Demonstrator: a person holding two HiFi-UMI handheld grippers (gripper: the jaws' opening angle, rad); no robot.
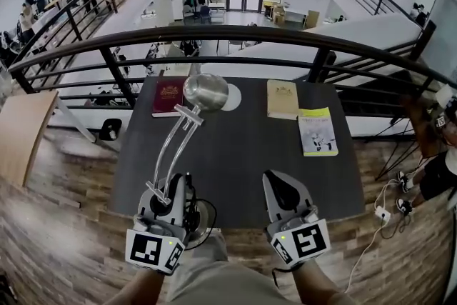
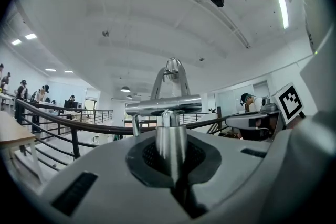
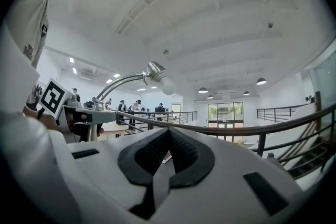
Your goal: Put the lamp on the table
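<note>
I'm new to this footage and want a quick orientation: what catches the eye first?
A chrome lamp leans over the dark table, its stem clamped in the left gripper's jaws at the near edge. Along the far side lie a red book, a tan book and a yellow book. The right gripper holds nothing.

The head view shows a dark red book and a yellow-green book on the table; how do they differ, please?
The dark red book lies far left on the table, the yellow-green book to the right and nearer. The lamp overlaps the red book's corner here; the yellow-green one shows whole. Both lie flat and closed.
</note>
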